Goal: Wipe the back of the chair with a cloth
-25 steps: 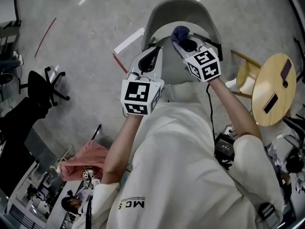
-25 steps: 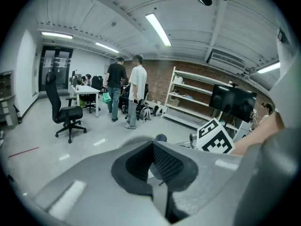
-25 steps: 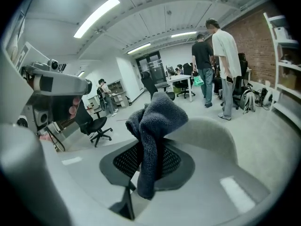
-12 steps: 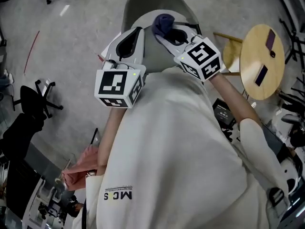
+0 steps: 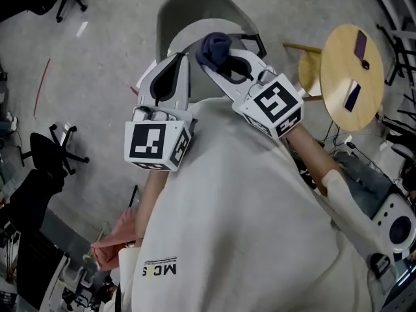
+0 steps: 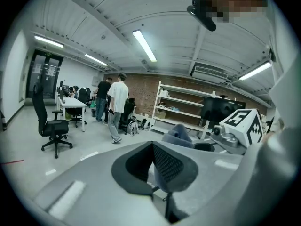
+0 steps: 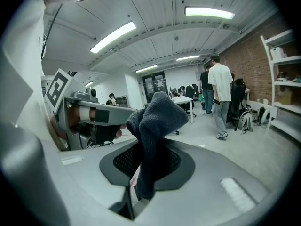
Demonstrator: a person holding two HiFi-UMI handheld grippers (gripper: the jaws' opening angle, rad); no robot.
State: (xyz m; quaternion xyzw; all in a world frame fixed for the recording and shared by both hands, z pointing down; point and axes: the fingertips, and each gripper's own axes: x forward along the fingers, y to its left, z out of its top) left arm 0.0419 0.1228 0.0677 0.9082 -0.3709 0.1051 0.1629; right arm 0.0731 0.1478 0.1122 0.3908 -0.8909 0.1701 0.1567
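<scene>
Found the grey chair (image 5: 188, 8) beyond and below the tips of both tools, higher in the head view than a second before. Noted a round wooden surface (image 5: 351, 64) well off to the right of the right tool, untouched. Brought both tools up and nearer the head over that second, aimed out across the room rather than down at the chair. Held the left tool (image 5: 179, 60) closed on nothing, just to the left of the right tool (image 5: 209, 62). Kept the right tool clamped on the dark blue cloth (image 5: 215, 46), bunched above its tips and trailing down between its jaws. Saw no contact between cloth and chair back in either gripper view. Judged the wiping stroke paused or over, with a fresh lowering onto the back needed to go on.
</scene>
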